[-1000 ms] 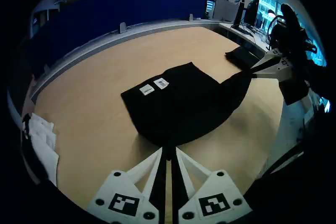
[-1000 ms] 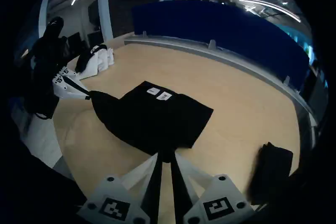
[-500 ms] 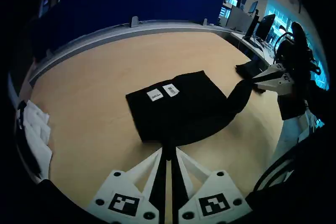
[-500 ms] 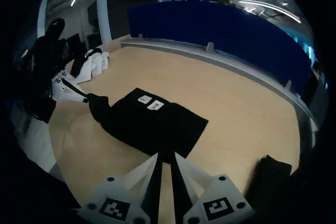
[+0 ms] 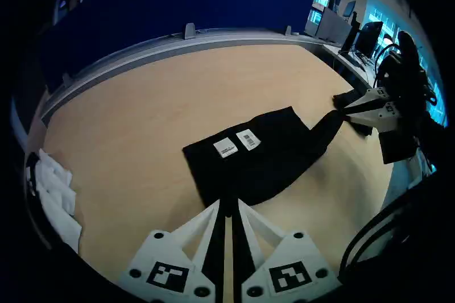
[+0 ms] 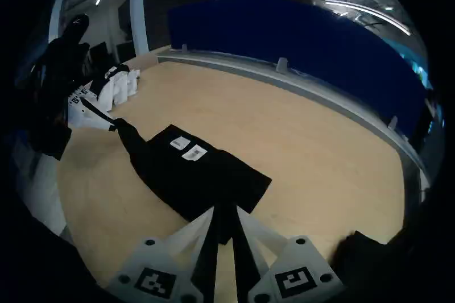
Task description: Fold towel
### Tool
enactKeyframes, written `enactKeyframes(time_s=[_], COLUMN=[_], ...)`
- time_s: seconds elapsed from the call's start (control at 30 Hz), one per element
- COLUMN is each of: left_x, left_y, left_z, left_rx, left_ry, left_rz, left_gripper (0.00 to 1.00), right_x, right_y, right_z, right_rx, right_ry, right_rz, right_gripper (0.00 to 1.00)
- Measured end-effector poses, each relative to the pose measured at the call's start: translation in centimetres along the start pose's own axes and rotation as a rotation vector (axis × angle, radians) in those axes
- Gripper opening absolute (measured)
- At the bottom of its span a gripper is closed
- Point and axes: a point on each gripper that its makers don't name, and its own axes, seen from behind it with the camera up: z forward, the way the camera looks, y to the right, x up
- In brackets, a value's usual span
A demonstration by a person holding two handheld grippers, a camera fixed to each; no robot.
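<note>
A black towel (image 5: 261,158) with two white labels (image 5: 236,144) lies on the light wooden table (image 5: 142,127). In the left gripper view, my left gripper (image 5: 226,205) is shut on the towel's near corner. The right gripper (image 5: 343,113), held by a dark-gloved hand, pinches the far right corner, which rises off the table. In the right gripper view, my right gripper (image 6: 224,215) is shut on the near edge of the towel (image 6: 193,181). There the left gripper (image 6: 115,124) grips the stretched far left corner.
A blue partition (image 5: 170,7) runs along the table's far edge. White folded cloths (image 5: 54,198) are stacked at the left, also in the right gripper view as a white stack (image 6: 116,87). A dark folded cloth (image 6: 364,252) lies near my right gripper. Desks with monitors (image 5: 364,36) stand beyond.
Both grippers have kept their hold and drawn the towel along the table. It now lies narrower and flatter, stretched tighter between the two held corners.
</note>
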Motion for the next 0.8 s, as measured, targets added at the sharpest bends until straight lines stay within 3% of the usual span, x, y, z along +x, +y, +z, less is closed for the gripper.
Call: enactKeyframes(time_s=[0.2, 0.4, 0.8], left_x=[1.5, 2.3, 0.9], left_y=[-0.9, -2.1, -3.5], left_z=[1.2, 3.1, 7.7], left_rx=[0.014, 0.019, 0.000], left_ry=[-0.017, -0.043, -0.094], left_rz=[0.042, 0.053, 0.036], left_gripper=[0.07, 0.07, 0.08], right_x=[0.9, 1.5, -0.4], right_y=[1.4, 2.5, 4.1], right_z=[1.0, 2.3, 5.9], right_rx=[-0.016, -0.027, -0.049], right_ry=[0.000, -0.003, -0.048], right_rz=[0.004, 0.018, 0.080], right_gripper=[0.13, 0.13, 0.13])
